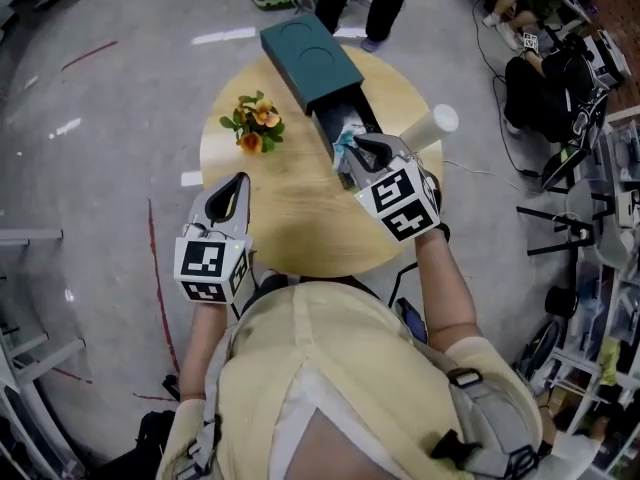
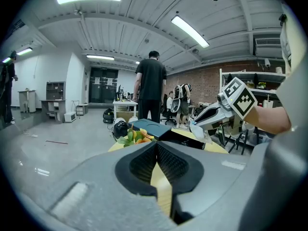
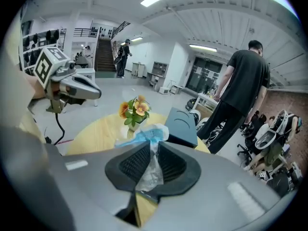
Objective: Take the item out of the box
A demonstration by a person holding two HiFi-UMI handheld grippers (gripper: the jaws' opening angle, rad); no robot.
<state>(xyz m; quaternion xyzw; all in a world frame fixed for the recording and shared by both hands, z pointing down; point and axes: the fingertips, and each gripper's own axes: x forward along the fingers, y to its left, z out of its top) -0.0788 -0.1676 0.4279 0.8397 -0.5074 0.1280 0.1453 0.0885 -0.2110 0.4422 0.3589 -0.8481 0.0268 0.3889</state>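
Right gripper view: a plastic-wrapped blue packet [image 3: 147, 134] is being pinched by the nearly closed right hand-held gripper [image 3: 153, 149] over the drawer [image 1: 328, 120] of the dark-green box [image 1: 310, 60]. A firm, straight lift clear of its walls is being called for.

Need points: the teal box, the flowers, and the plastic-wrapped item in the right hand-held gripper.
teal box [image 1: 308, 58], head view, top of its outer sleeve.
flowers [image 1: 255, 125], head view, the orange blossoms.
plastic-wrapped item [image 3: 147, 137], right gripper view, bunched blue-and-white end above the jaws.
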